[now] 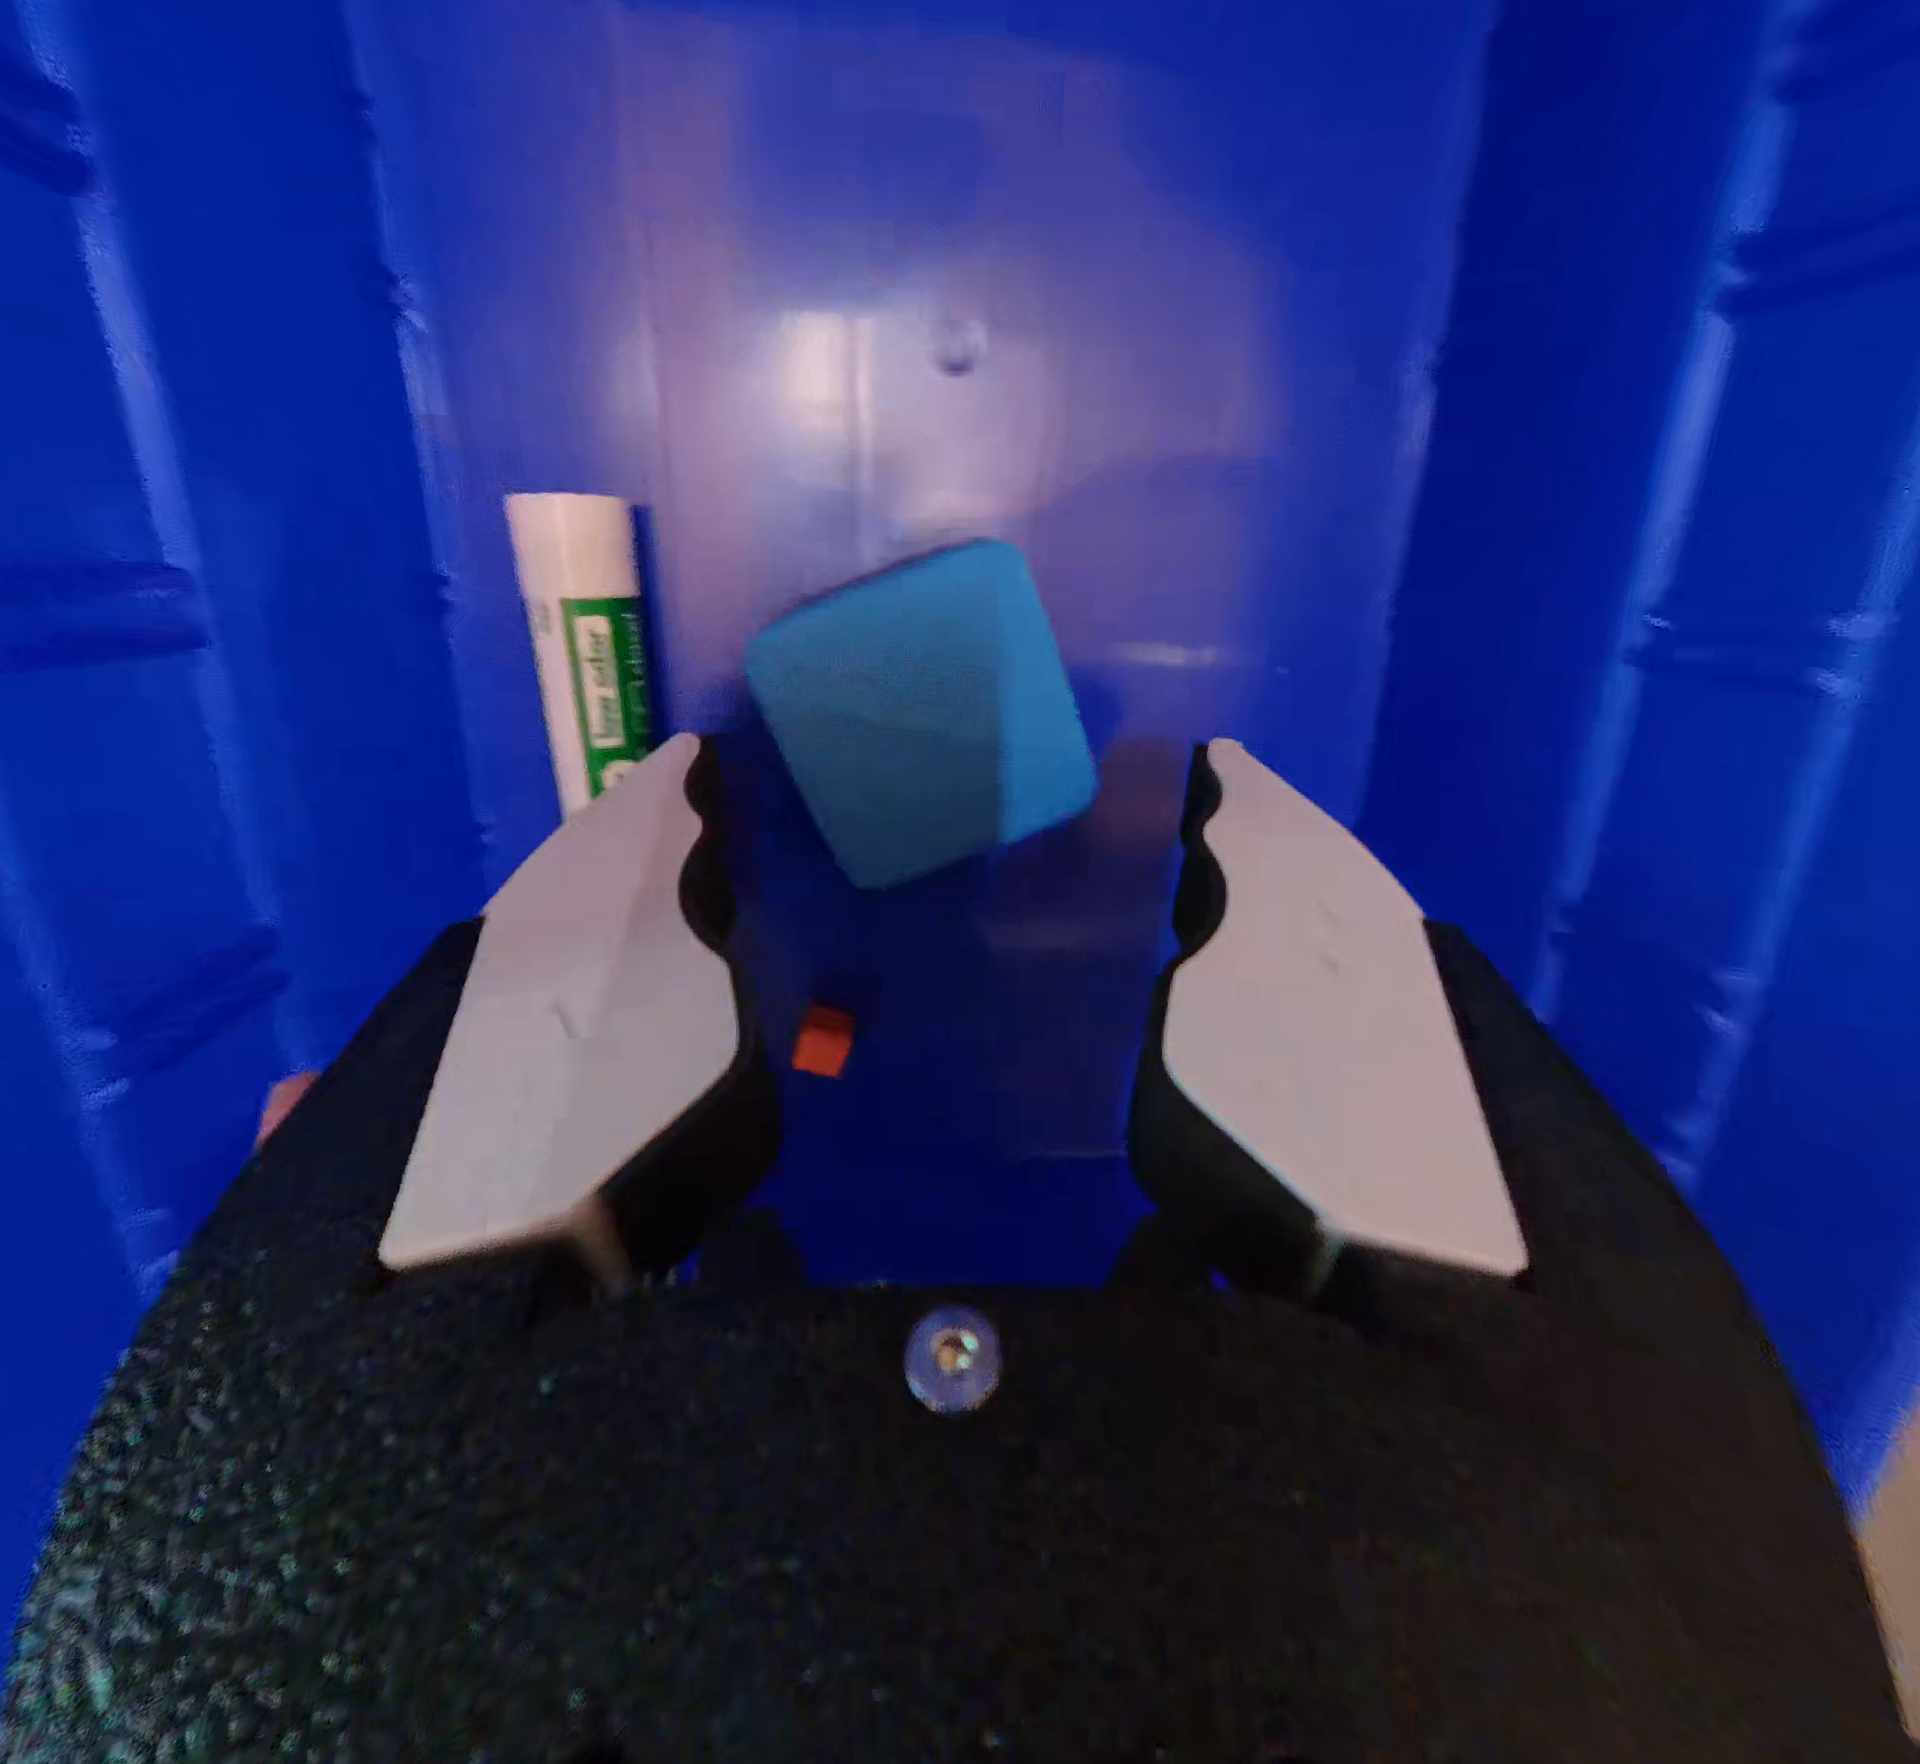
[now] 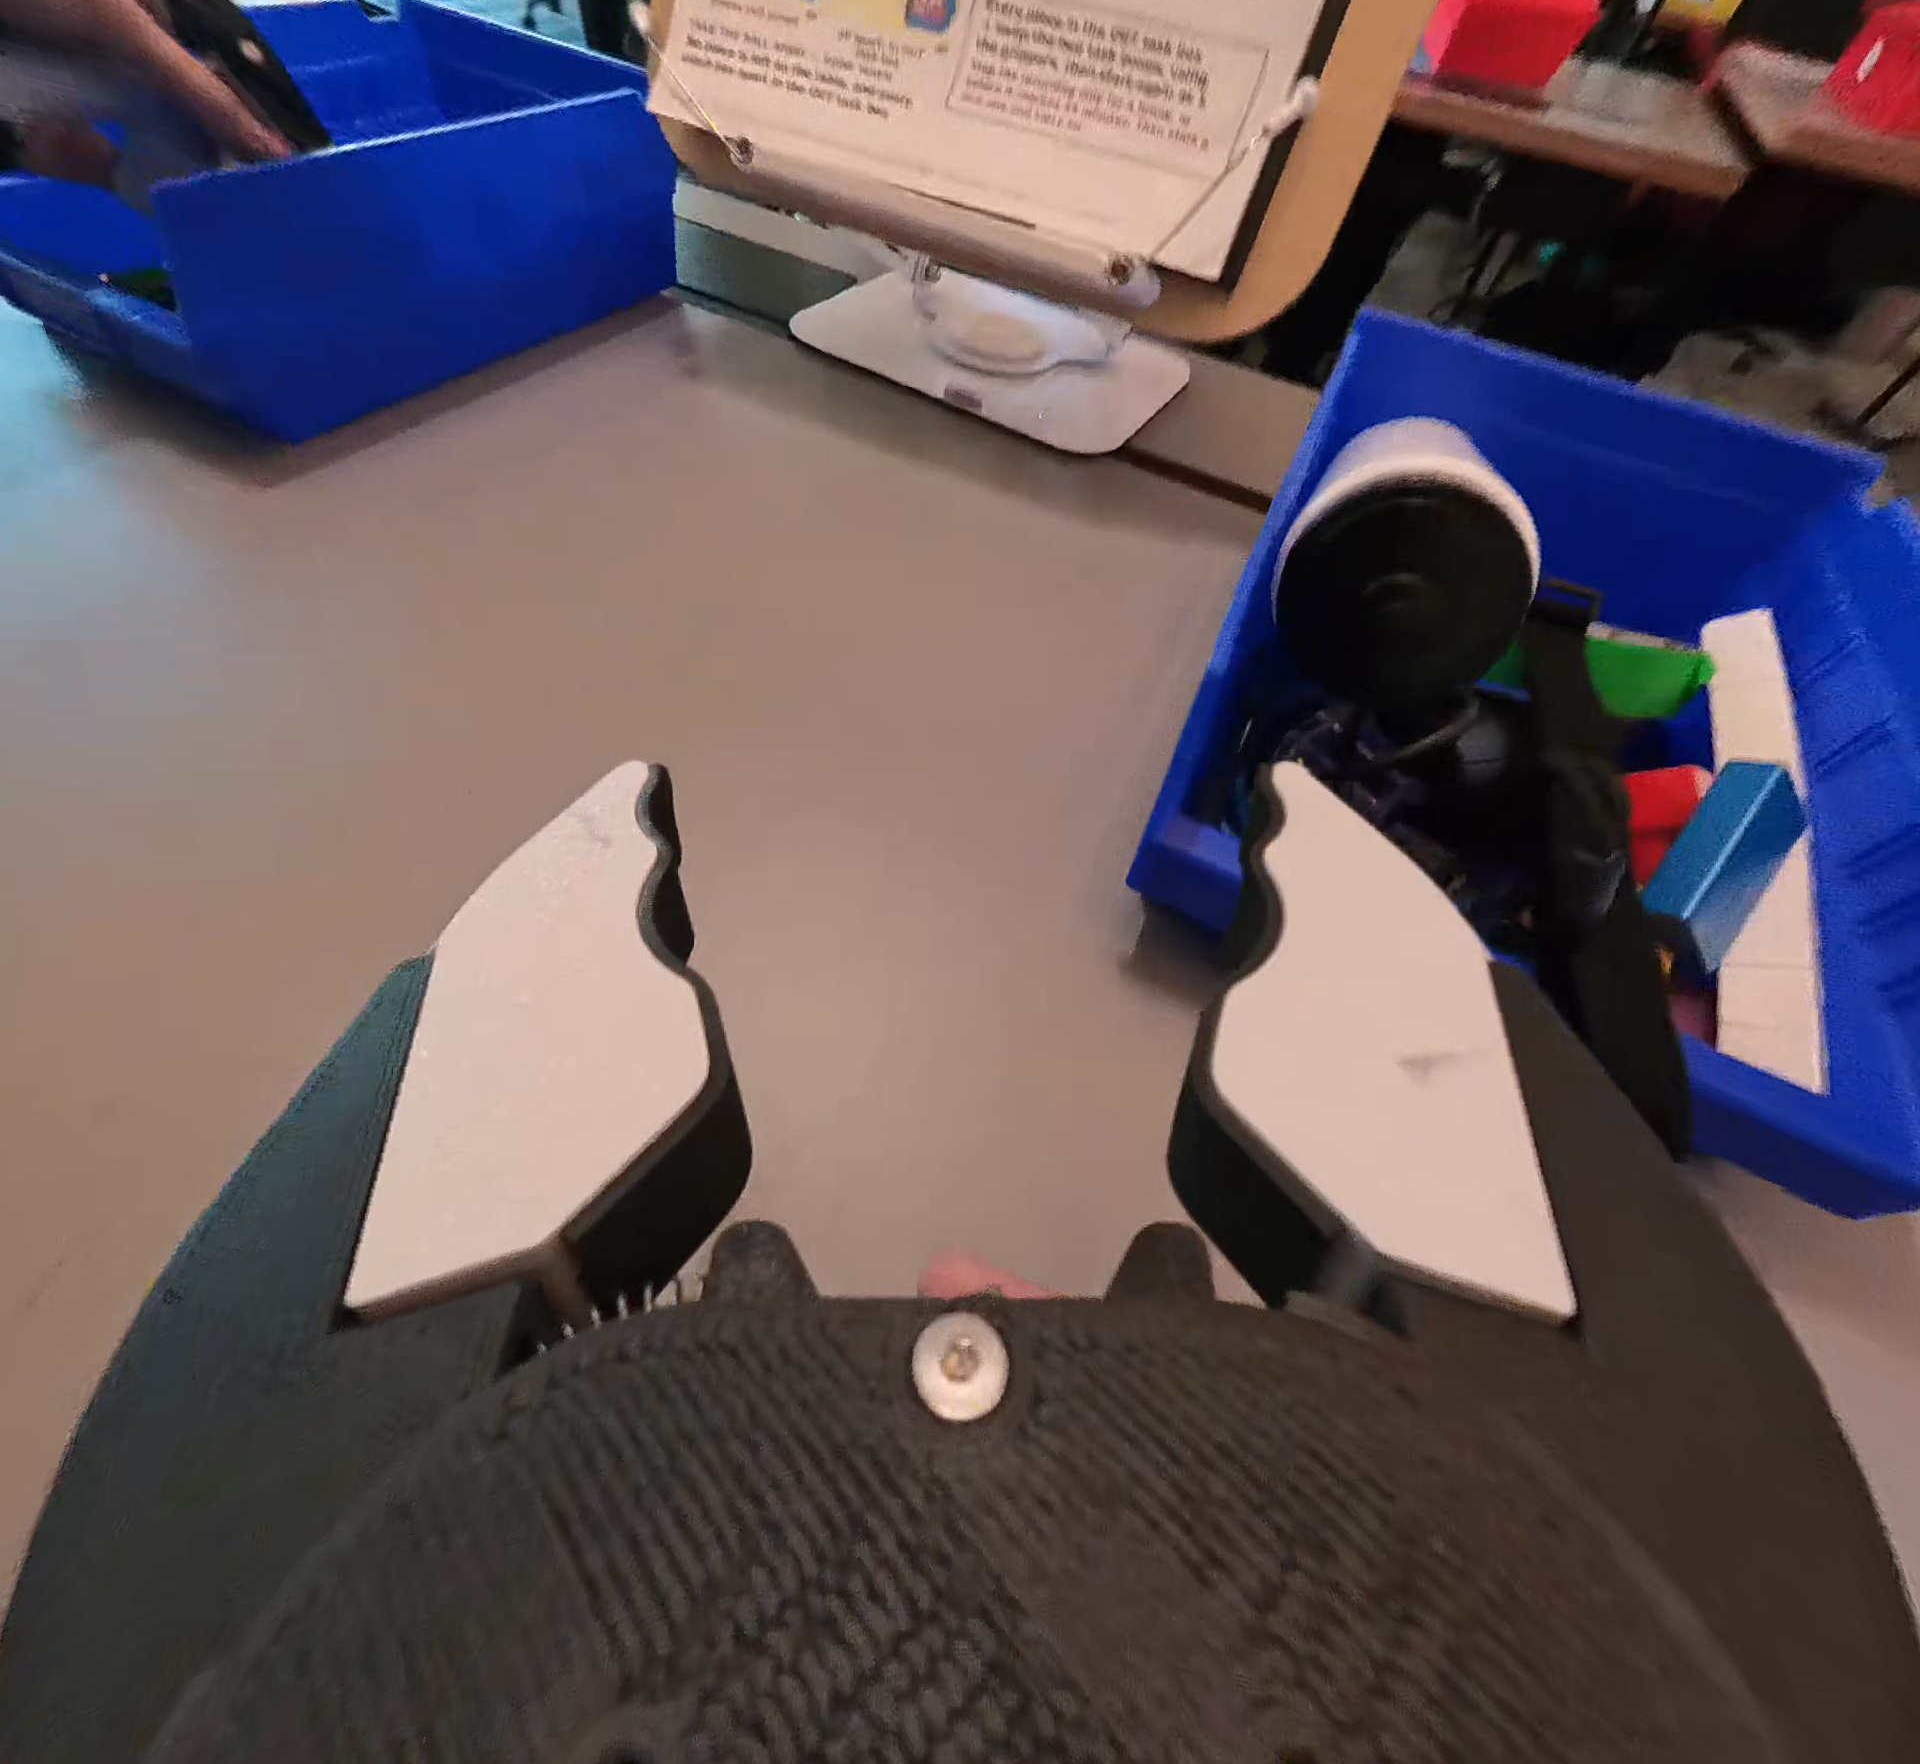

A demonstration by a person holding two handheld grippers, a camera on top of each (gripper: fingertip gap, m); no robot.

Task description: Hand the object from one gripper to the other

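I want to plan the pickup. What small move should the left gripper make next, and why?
Probably ease the left gripper forward until the teal block sits between its fingers: it is open, and the block lies just ahead, inside the blue bin.

I log a white tube with a green label, a small red block, a grey tabletop, and a printed instruction sheet on a stand.
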